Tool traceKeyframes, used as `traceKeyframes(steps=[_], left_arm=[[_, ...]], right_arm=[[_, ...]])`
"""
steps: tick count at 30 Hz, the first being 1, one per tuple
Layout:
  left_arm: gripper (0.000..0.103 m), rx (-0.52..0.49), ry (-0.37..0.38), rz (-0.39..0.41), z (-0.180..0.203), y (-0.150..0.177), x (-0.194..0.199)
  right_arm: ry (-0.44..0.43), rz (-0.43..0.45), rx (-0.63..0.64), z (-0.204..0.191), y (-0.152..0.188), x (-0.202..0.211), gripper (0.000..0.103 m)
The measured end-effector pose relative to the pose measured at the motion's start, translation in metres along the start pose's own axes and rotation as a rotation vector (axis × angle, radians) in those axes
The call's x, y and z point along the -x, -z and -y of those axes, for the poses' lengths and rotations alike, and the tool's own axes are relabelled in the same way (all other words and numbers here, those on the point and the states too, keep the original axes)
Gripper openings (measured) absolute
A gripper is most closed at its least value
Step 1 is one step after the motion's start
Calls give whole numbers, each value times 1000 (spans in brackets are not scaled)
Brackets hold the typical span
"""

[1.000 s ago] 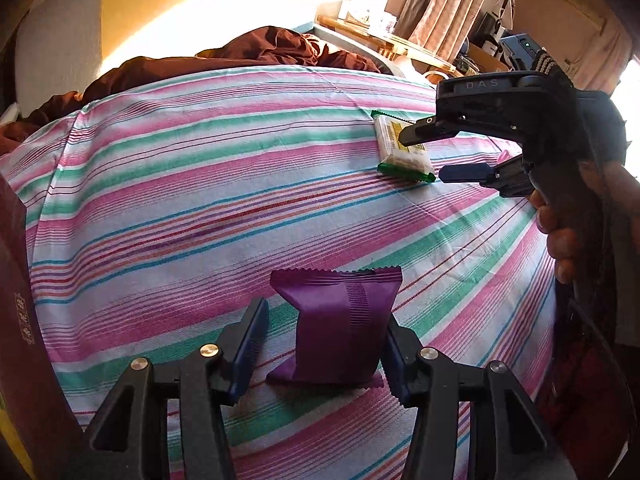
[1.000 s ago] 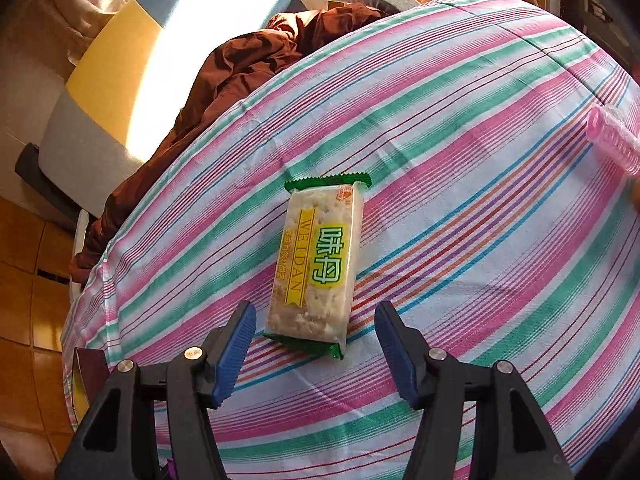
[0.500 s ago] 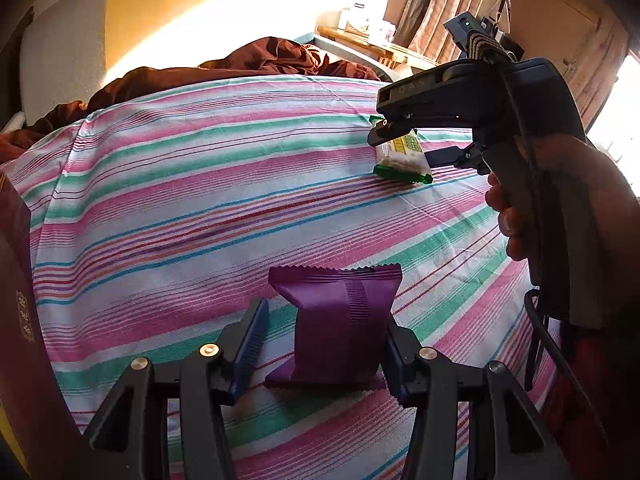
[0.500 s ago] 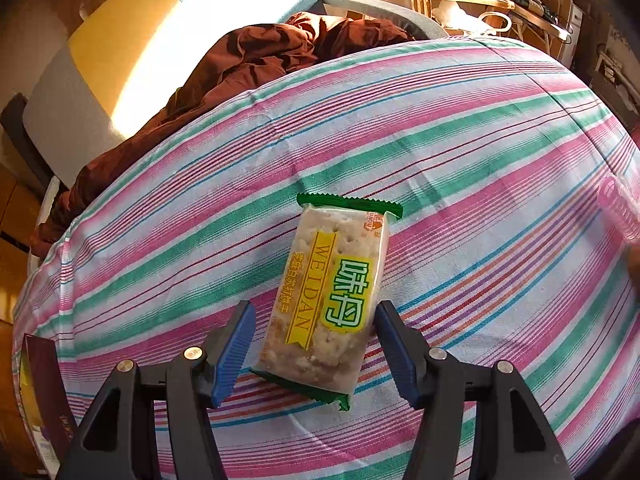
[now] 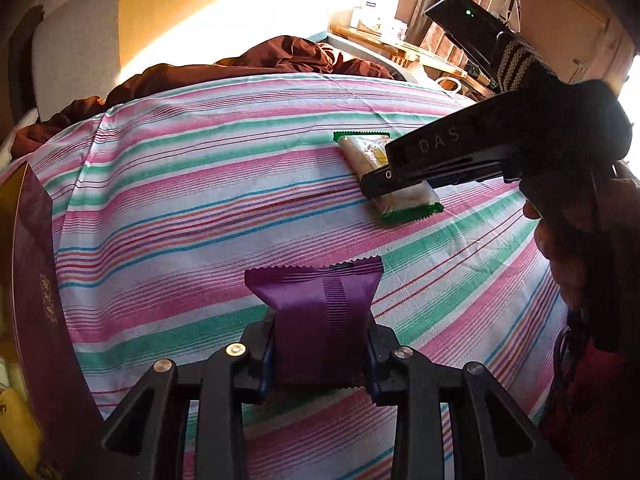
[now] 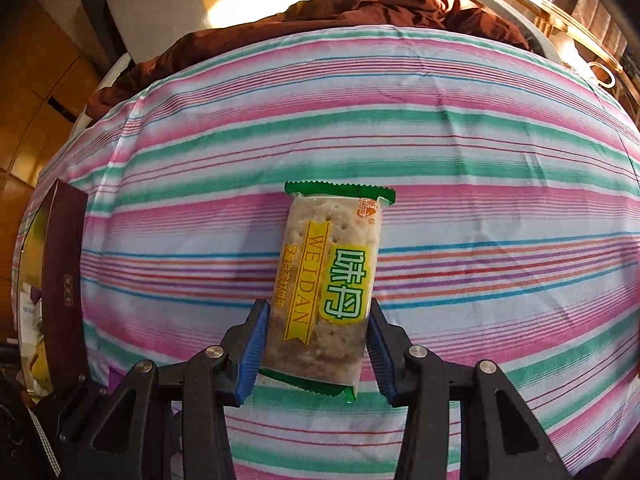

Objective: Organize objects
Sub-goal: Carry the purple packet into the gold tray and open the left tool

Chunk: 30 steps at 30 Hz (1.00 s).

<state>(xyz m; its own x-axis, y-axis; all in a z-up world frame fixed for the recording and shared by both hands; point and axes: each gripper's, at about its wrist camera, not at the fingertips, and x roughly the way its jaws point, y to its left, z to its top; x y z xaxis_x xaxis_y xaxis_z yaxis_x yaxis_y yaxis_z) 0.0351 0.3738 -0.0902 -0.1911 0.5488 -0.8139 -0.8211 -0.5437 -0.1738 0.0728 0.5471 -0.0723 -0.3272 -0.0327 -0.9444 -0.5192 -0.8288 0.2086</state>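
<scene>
1. The purple foil snack packet with crimped ends (image 5: pixel 320 312) is clenched between the blue pads of the left gripper (image 5: pixel 320 354); a second ago those pads stood apart on either side of it without pressing.
2. The purple packet is seen standing on end, its lower crimp at the striped cloth and its upper crimp tilted away from the camera, near the edge of the bed closest to the person.
3. The bed is covered by a pink, green and white striped cloth (image 5: pixel 200 208), on which both packets rest.
4. The clear cracker packet with green ends and a yellow-green label (image 6: pixel 326 288) is now flanked by the right gripper (image 6: pixel 316 350), whose jaws are closing; the left pad (image 6: pixel 250 350) appears to meet the wrapper, while whether the right pad presses cannot be told.
5. A second ago the cracker packet lay slanted ahead of wide-open jaws; it is now seen lengthwise between them, its near green end under the fingers.
6. In the left wrist view the right gripper (image 5: pixel 400 184) is lowered over the cracker packet (image 5: pixel 384 172), toward the right edge of the bed; earlier it was held higher and beside the packet.
7. A dark maroon box (image 5: pixel 36 320) stands at the left edge of the bed.
8. A crumpled brown blanket (image 5: pixel 280 58) lies along the far edge.
</scene>
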Motion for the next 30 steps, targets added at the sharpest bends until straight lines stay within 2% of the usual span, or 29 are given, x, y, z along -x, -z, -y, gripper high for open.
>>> traceKeyframes(steps=[3, 11, 18, 21, 30], left_arm=[[34, 10, -2, -9, -2, 4, 5], [34, 6, -43, 3, 1, 18, 27], [34, -1, -74, 63, 2, 18, 57], [34, -4, -85, 98, 3, 17, 73], [34, 23, -119, 178, -12, 16, 113]], right_arm=[[-18, -9, 14, -11, 13, 1, 47], [49, 42, 120, -34, 22, -4, 47], [68, 56, 153, -46, 17, -16, 47], [77, 62, 165, -46, 27, -11, 47], [88, 71, 187, -62, 23, -22, 47]])
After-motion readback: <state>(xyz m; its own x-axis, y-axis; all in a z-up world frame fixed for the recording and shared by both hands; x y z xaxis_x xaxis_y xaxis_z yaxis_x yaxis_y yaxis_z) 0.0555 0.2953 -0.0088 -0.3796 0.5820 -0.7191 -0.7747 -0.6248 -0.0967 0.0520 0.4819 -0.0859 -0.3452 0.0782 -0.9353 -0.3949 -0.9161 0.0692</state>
